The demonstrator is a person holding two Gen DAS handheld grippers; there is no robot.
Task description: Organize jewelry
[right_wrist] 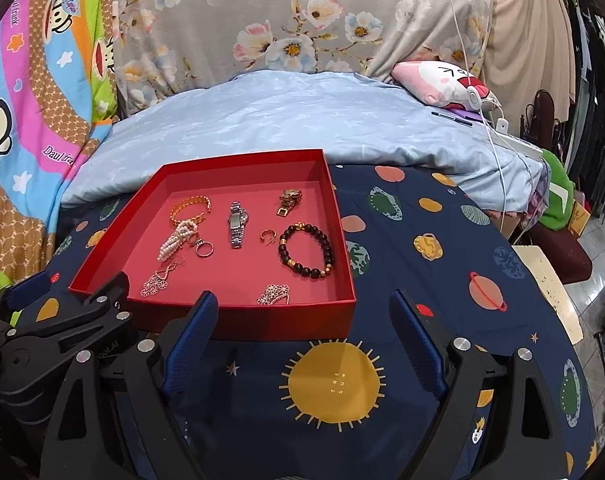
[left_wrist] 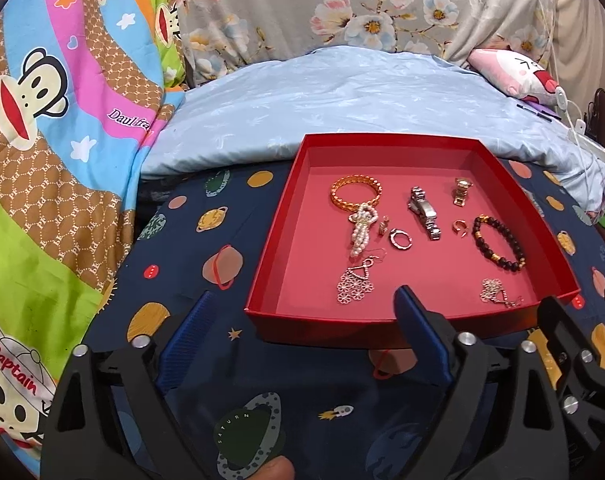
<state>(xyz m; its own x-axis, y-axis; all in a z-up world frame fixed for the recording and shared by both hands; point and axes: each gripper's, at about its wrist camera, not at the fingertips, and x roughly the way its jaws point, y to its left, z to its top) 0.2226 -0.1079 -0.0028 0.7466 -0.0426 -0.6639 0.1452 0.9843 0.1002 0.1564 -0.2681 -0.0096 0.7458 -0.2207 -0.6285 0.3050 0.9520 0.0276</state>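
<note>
Right gripper (right_wrist: 302, 316) jaws spread wide, nothing between them, hanging over the navy planet-print cover (right_wrist: 422, 280) just this side of the red box (right_wrist: 206, 320); yellow sun print (right_wrist: 334, 386) sits between the fingers. Left gripper (right_wrist: 62, 300) at lower left by the box's near-left corner. Inside the box: gold bangle (right_wrist: 190, 205) touching the pearl piece (right_wrist: 178, 240), silver watch (right_wrist: 237, 224) in the middle, gold watch (right_wrist: 289, 200) toward the back, dark bead bracelet (right_wrist: 306, 256) on the right, small gold ring (right_wrist: 268, 236) just beside it, silver ring (right_wrist: 204, 249), two flower-cluster earrings (right_wrist: 156, 282) (right_wrist: 274, 295) near the front wall. Behind: light blue duvet (right_wrist: 282, 120), pink cushion (right_wrist: 442, 80).
</note>
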